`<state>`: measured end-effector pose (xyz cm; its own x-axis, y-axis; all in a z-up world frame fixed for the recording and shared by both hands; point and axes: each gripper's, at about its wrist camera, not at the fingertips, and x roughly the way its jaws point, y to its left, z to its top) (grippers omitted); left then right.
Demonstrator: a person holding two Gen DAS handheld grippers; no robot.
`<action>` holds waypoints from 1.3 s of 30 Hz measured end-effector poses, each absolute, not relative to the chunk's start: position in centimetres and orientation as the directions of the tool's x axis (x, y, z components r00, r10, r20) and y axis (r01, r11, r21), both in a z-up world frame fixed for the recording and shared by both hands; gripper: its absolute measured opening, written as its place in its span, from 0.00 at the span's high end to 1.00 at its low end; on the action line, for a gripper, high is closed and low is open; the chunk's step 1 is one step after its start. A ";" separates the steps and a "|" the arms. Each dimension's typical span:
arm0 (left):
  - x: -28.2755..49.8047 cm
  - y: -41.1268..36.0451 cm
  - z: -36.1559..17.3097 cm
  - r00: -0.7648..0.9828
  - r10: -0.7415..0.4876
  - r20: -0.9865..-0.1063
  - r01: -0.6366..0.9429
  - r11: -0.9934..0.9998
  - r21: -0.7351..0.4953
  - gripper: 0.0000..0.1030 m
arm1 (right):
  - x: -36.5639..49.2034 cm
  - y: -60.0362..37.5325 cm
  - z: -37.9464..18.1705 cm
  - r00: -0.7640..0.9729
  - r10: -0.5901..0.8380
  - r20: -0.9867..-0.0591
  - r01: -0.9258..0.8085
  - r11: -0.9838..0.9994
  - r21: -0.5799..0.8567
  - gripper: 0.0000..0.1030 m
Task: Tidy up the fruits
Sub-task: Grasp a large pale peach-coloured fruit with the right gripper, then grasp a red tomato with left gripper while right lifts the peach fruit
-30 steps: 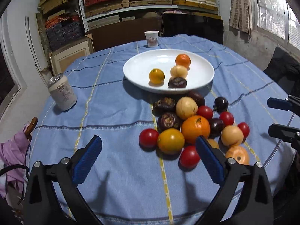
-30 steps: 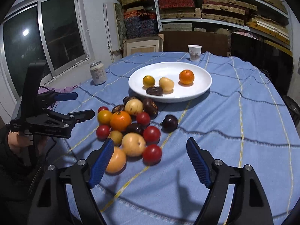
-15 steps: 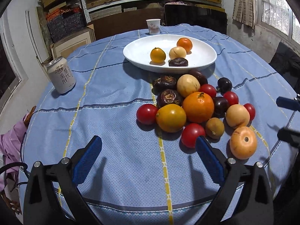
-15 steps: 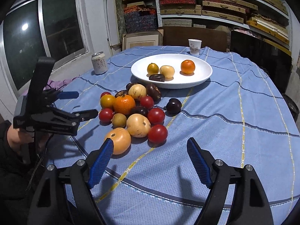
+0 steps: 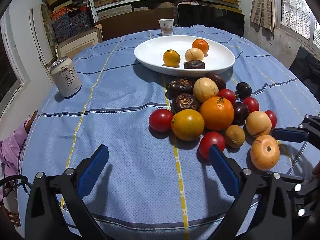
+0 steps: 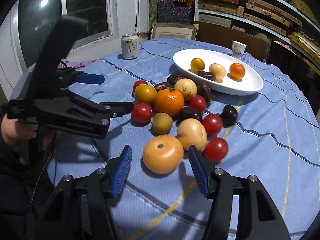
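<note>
A pile of several fruits lies on the blue cloth in front of a white plate (image 5: 224, 64) (image 6: 248, 86) that holds several fruits. My right gripper (image 6: 160, 150) is open, its pads either side of a pale orange persimmon (image 6: 163, 154) (image 5: 265, 155) at the pile's near edge, just short of it. My left gripper (image 5: 159, 150) is open and empty above bare cloth; its right pad (image 5: 222, 166) stands in front of a red tomato (image 5: 212, 144). A big orange (image 5: 217, 113) (image 6: 169, 102) sits mid-pile. The left gripper also shows in the right wrist view (image 6: 112, 94).
A drink can (image 5: 66, 78) (image 6: 130, 46) stands at the table's left. A paper cup (image 5: 166, 26) (image 6: 238, 48) stands behind the plate. Shelves of boxes fill the back wall. The table edge runs close below both grippers.
Both grippers have come closer to the fruit pile. My right gripper has moved left and forward, and its jaws now flank the persimmon. No fruit has moved.
</note>
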<state>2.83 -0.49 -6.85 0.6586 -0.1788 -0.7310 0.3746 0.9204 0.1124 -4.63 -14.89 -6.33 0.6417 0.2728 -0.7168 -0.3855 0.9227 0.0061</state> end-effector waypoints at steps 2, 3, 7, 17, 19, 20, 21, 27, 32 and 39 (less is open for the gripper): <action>2.9 -0.5 -6.8 0.659 -0.179 -0.730 0.375 0.920 0.113 0.05 | -4.4 -14.5 -6.4 0.654 0.258 -0.711 -0.378 0.926 -0.012 0.58; 2.9 -0.6 -6.7 0.659 -0.183 -0.729 0.377 0.919 0.111 0.05 | -4.3 -14.4 -6.4 0.654 0.262 -0.710 -0.380 0.925 -0.009 0.58; 3.1 -1.0 -6.3 0.661 -0.198 -0.724 0.384 0.918 0.099 0.05 | -4.6 -15.4 -6.4 0.651 0.290 -0.702 -0.373 0.927 0.037 0.59; 2.5 -3.2 -7.1 0.586 -0.302 -0.752 0.490 0.871 0.032 0.09 | -5.2 -20.7 -6.8 0.679 0.334 -0.654 -0.309 0.938 0.158 0.58; 2.2 -3.9 -7.5 0.576 -0.299 -0.761 0.507 0.860 0.047 0.28 | -5.2 -20.7 -6.8 0.678 0.341 -0.652 -0.316 0.935 0.161 0.59; 2.1 -4.0 -7.7 0.572 -0.302 -0.763 0.516 0.855 0.048 0.32 | -5.2 -20.6 -6.9 0.676 0.343 -0.652 -0.321 0.934 0.159 0.59; 2.0 -4.1 -7.7 0.576 -0.310 -0.756 0.524 0.850 0.051 0.34 | -5.3 -20.6 -6.9 0.675 0.347 -0.651 -0.325 0.932 0.160 0.58; 1.6 -4.6 -7.8 0.568 -0.332 -0.753 0.553 0.832 0.050 0.36 | -5.2 -21.1 -7.0 0.669 0.363 -0.648 -0.323 0.928 0.186 0.58; 1.4 -4.9 -7.9 0.563 -0.349 -0.749 0.573 0.818 0.050 0.42 | -5.1 -21.2 -7.0 0.666 0.367 -0.649 -0.324 0.926 0.192 0.58; 1.5 -4.7 -7.8 0.525 -0.416 -0.743 0.611 0.791 -0.011 0.62 | -5.2 -21.2 -7.0 0.666 0.370 -0.648 -0.322 0.926 0.198 0.58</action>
